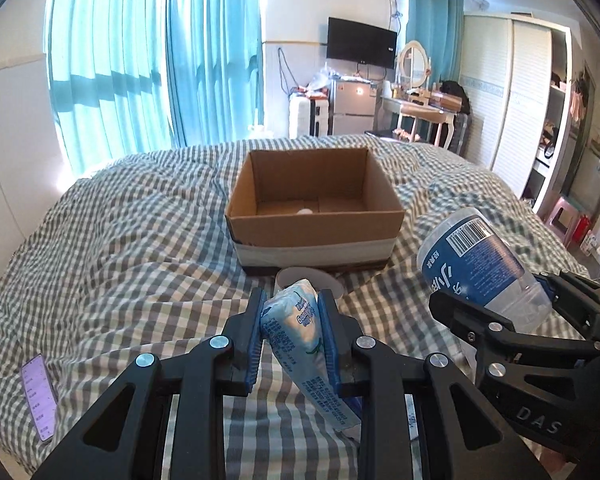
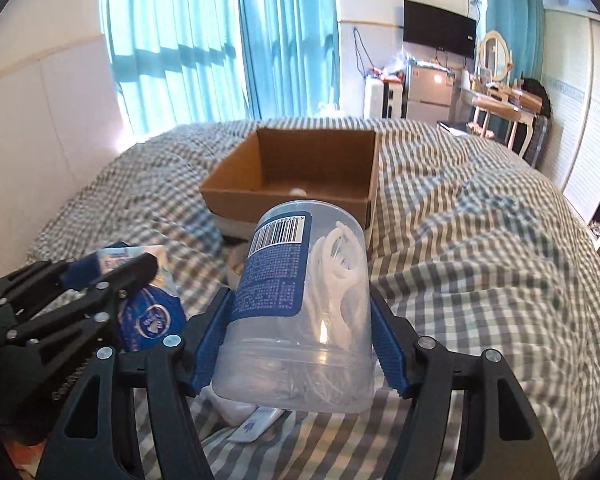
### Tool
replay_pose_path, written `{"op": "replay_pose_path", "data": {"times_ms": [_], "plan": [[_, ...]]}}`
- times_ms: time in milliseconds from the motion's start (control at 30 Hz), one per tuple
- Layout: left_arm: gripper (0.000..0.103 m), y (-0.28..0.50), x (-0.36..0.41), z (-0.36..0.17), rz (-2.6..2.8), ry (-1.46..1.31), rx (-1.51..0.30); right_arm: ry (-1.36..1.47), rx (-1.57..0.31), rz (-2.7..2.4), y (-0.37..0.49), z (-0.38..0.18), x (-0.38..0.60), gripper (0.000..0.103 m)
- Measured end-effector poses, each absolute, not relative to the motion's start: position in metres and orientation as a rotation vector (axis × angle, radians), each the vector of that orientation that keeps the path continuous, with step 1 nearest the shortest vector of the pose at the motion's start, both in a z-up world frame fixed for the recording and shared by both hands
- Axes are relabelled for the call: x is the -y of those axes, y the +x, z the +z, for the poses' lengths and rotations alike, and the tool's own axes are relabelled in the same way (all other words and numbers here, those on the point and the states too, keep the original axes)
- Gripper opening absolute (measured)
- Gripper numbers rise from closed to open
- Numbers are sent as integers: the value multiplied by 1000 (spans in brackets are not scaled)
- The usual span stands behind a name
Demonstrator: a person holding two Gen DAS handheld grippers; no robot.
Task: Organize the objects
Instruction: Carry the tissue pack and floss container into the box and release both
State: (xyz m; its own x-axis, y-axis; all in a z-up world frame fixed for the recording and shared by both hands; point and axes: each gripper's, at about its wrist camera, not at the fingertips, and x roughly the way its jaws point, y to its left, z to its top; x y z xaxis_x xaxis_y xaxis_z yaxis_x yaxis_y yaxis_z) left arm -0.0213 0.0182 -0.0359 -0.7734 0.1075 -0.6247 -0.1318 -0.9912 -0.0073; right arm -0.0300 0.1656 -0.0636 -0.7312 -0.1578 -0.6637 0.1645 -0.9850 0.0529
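**Holding a packet and a jar short of the box**

Gripping a pale blue packet [image 1: 296, 332], the left gripper [image 1: 292, 312] is pressing its blue pads [image 1: 252, 344] against both sides of it, with the packet's narrow end trailing back down toward the camera. The right gripper [image 2: 300, 320] is clamping a clear plastic jar [image 2: 304, 304] with a blue barcoded label; white floss picks are showing through the jar's wall. In the left view the jar [image 1: 480, 268] is tilting up and to the left, held above the checked quilt [image 1: 120, 248]. In the right view the left gripper [image 2: 112, 276] is sitting just beside the jar, to its left, with the packet [image 2: 152, 316] showing blue between its fingers.

A phone [image 1: 40, 396] with a lit screen is lying on the quilt at the far left. Beyond the packet's tip a round white rim [image 1: 328, 276] is resting against the foot of the box; what it belongs to is unclear.

An open cardboard box [image 1: 316, 220] is standing on the quilt ahead of both grippers, apart from packet and jar. A small white object [image 1: 304, 211] is lying on its floor.
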Motion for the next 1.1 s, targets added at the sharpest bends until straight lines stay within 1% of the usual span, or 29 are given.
{"op": "replay_pose_path", "data": {"times_ms": [267, 500, 600, 867, 1000, 1100], "plan": [[26, -20, -10, -7, 2882, -950, -50, 952, -53, -2775, -7, -25, -160, 65], [26, -44, -12, 31, 2891, -880, -68, 855, -83, -2793, -14, 12, -158, 65], [26, -62, -10, 46, 2882, -856, -40, 808, -103, -2803, -27, 30, -158, 65], [26, -139, -12, 63, 2901, -842, -87, 802, -76, -2812, -106, 61, -166, 65], [26, -179, -13, 55, 2903, -852, -108, 826, -75, -2817, -158, 64, -171, 65], [26, -206, -13, 44, 2881, -850, -98, 867, -64, -2807, -198, 55, -175, 65]]}}
